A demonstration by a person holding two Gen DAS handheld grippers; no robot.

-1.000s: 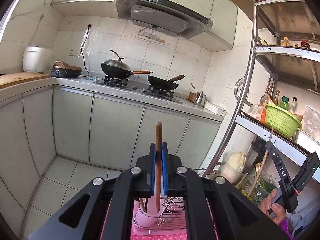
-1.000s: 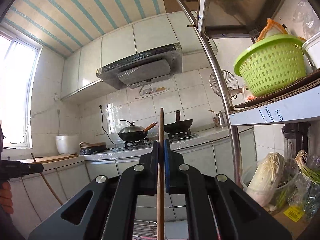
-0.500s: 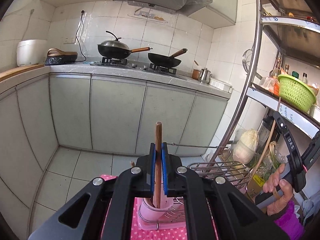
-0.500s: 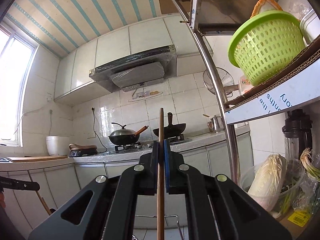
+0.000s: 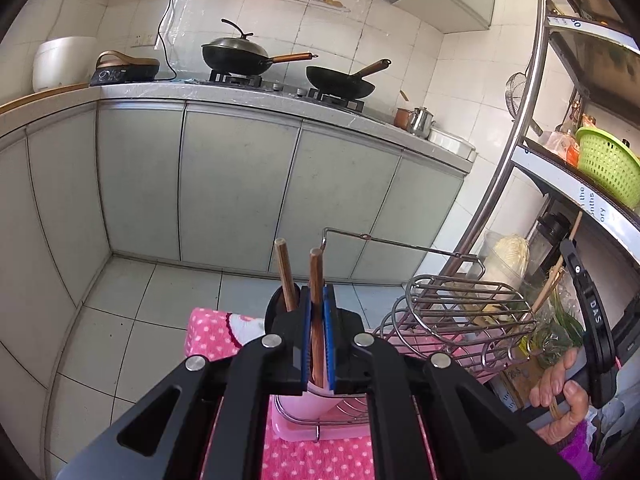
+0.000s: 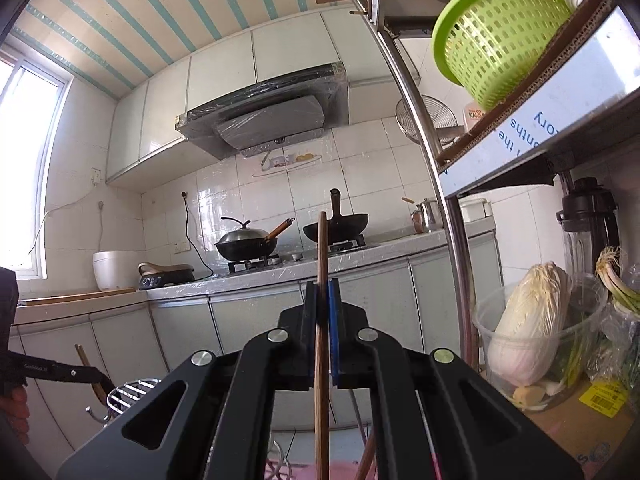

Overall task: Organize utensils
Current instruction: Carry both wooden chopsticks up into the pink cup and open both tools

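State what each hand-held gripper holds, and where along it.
Left hand-held gripper: shut on a wooden utensil handle, just below its top end. Right hand-held gripper: shut on a thin wooden stick, partway along; both ends extend past the pads.

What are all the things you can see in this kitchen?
Woks: two, black, on the stove.
Rice cooker: one, white, counter's left end.
Kettle: one, silver, counter's right end.
Basket: one, green, on the shelf.
Cabbage: one, pale, in a clear tub under the shelf.
Wire rack: one, silver, on the pink dotted cloth.
Cup: one, pink, by the rack, one brown stick in it.
Left tool: black, shut on a wooden stick.
Right tool: black, shut on a wooden stick.
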